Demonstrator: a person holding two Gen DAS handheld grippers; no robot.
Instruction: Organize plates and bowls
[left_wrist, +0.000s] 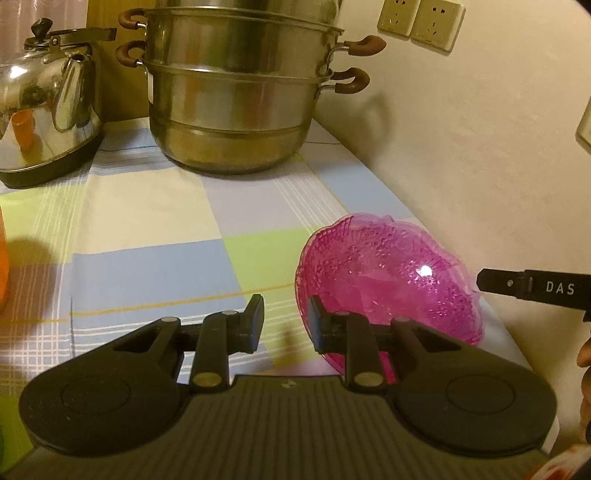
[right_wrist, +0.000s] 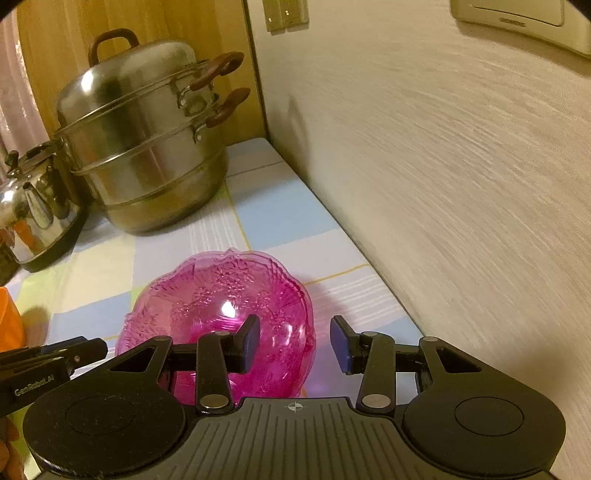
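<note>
Pink bowl (right_wrist: 218, 314): see-through plastic w/ embossed floral pattern, scalloped rim, glossy highlight inside. Sits on bench (left_wrist: 147, 221), which is covered in a checked cloth of pale blue, cream & lime squares, close to the textured beige wall (left_wrist: 480, 147).

Left gripper (left_wrist: 286, 325): matte black, ribbed body, jaws apart w/ nothing between the pads; bowl rim at 3 o'clock of it, just beside the right pad, contact unclear.

Right gripper (right_wrist: 293, 343): jaws spread, blue-faced pads, near rim of the bowl in the gap but pads not pressing.

At 12 o'clock in left view: tiered stainless steamer pot (left_wrist: 236, 103), round, brown loop handles. At 10: shiny steel kettle (left_wrist: 44, 110), black base.
</note>
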